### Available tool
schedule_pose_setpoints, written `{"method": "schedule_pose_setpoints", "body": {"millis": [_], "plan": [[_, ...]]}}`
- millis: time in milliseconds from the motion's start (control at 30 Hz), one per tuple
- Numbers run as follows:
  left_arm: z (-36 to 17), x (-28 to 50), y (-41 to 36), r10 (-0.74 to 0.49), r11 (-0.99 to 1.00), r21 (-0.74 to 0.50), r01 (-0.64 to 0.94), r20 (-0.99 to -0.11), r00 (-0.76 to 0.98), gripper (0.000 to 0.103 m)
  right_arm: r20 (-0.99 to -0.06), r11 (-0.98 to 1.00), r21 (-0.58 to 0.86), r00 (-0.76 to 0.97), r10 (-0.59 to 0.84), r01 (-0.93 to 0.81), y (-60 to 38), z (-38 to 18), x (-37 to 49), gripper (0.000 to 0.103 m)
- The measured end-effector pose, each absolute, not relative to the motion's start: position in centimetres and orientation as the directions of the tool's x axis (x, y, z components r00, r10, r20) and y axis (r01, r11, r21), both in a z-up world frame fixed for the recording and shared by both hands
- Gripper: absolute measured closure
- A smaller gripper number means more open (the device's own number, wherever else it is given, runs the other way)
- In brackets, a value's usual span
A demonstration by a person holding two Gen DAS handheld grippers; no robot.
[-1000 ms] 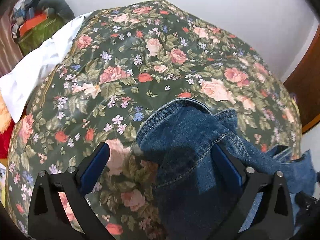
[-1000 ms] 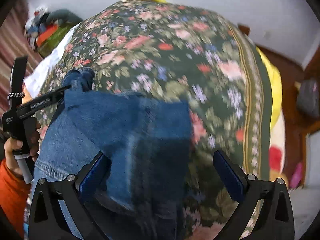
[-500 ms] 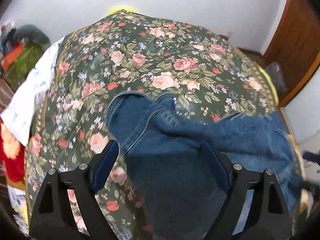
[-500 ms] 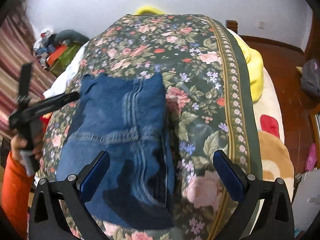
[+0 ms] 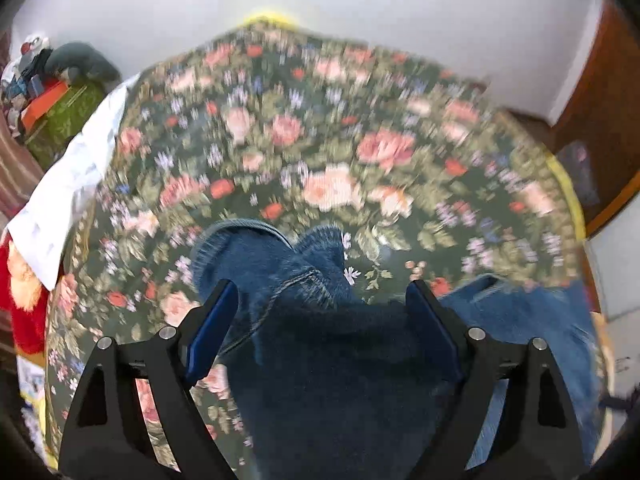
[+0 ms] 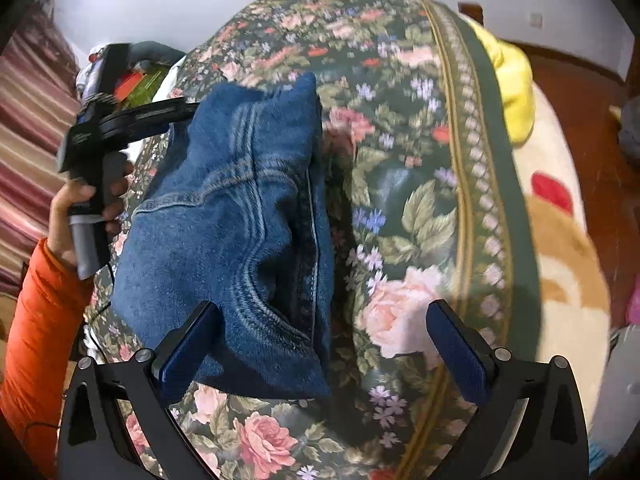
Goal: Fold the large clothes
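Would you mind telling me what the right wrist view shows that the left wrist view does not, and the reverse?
Only the right wrist view shows the person's hand in an orange sleeve holding the left gripper, plus the yellow pillow beside the bed. Only the left wrist view shows the white cloth hanging off the bed's edge and the wooden door. Both show the folded denim garment lying on the floral bedspread, with each camera's own open jaws around part of it, not pressing it.

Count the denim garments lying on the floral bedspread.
1 that I can tell: a folded blue denim garment lies on the floral bedspread, left of its striped border and ahead of the right tool. Folds could hide another piece.
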State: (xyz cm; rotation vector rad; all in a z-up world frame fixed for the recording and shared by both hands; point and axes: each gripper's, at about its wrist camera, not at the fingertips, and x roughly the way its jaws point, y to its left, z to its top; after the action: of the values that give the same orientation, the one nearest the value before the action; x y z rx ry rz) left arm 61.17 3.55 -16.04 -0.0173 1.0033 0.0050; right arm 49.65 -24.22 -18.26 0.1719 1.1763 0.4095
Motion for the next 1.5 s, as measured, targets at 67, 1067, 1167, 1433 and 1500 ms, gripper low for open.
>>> {"method": "schedule_pose_setpoints", "body": {"millis": [67,1067,1167,1433,1500], "plan": [[-13.9,59.0,4.8,-0.038,0.999,-0.032,0.021,-0.810,0.585,0.016,-0.842,0.905,0.355,0.339,0.419,-0.236,-23.9,-17.3,50.0,0.000],[-24.9,54.2,9.2,-0.543,0.790,-0.605,-0.098,-0.765,0.347,0.006,-0.740,0.727,0.652,0.026,0.672,-0.215,-16.0,-25.9,60.1,0.001],[-24.7,54.4,9.2,-0.548,0.778,-0.618,-0.113,-0.755,0.360,0.017,-0.737,0.730,0.654,0.052,0.674,-0.199,-15.8,-25.7,60.0,0.012],[-19.8,51.3,8.7,-0.471,0.839,-0.542,-0.044,-0.765,0.440,0.037,-0.742,0.746,0.620,0.129,0.658,-0.241,-14.6,-21.4,56.7,0.042],[-18.1,50.4,8.8,-0.462,0.849,-0.528,-0.018,-0.759,0.459,0.039,-0.740,0.743,0.615,0.132,0.660,-0.264,-14.1,-20.0,55.7,0.049]]}}
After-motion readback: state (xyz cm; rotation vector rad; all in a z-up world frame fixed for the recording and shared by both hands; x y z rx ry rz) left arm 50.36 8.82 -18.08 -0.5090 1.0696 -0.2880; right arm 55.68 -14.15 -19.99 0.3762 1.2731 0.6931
